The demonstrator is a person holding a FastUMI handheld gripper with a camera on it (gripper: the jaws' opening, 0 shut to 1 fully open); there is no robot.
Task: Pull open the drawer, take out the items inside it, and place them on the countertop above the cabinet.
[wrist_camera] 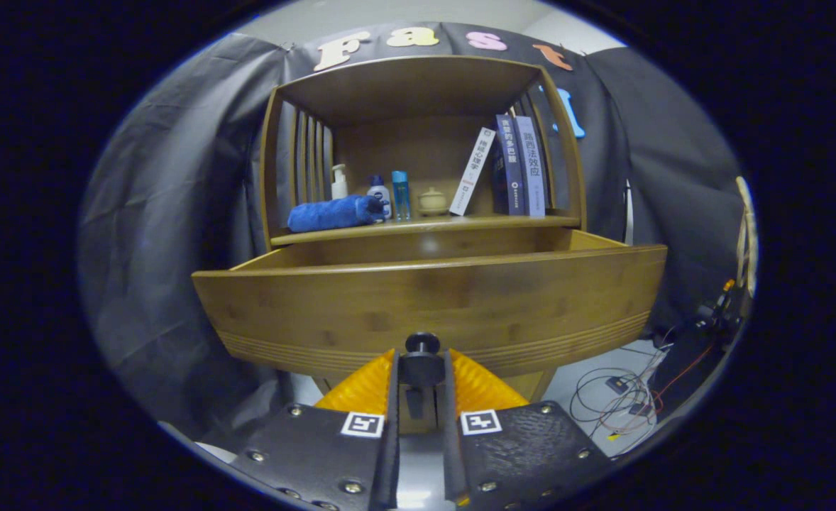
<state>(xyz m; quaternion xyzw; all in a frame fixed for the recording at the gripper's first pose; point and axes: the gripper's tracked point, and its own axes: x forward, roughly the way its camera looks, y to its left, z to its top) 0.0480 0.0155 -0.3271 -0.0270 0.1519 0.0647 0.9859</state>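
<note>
The tongs [421, 369] clamp tight on the knob [422, 345] of the drawer [432, 305], gripping it to pull the drawer out.

We see drawer [429, 298] pulled out below bench [425, 224]; knob [422, 344] between tongs [422, 369]; towel [336, 213] left, books [517, 167] right.

A staged recording booth rather than a lived-in room: dark cloth [177, 177] hangs as walls behind and beside a bamboo cabinet [425, 284] standing just ahead of the fingers. Its shelf carries home props, namely books [521, 167], toiletry bottles [379, 191] and a rolled blue towel [333, 213]. Loose cables [624, 397] and electronics lie on the floor, off beside the cabinet.
</note>
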